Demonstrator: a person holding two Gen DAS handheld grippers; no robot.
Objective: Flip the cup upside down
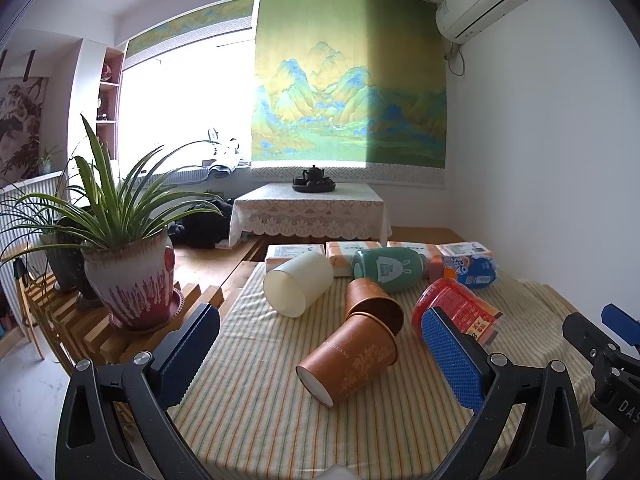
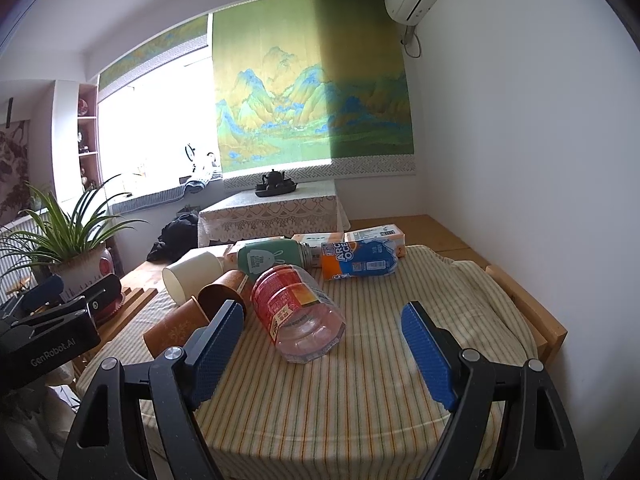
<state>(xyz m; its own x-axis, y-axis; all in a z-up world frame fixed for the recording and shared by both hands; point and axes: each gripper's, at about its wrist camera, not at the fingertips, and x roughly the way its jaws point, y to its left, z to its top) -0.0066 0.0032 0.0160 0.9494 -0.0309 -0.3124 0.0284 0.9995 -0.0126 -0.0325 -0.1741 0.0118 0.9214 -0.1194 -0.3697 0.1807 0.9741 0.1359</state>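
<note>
While both claws hang released over the striped tablecloth, the left gripper frames the nearest brown cup, which lies toppled on its side, apparently lined up for a grasp; the right gripper holds nothing, a red-labelled jar just ahead.

My left gripper is matte black with faint speckles; its two arms have triangular cut-outs and round silver screws at the joints. My fingers carry blue pads with a fine dotted grip texture. My right gripper is built the same, and white "GenRobot.AI" lettering marks one black body.
</note>
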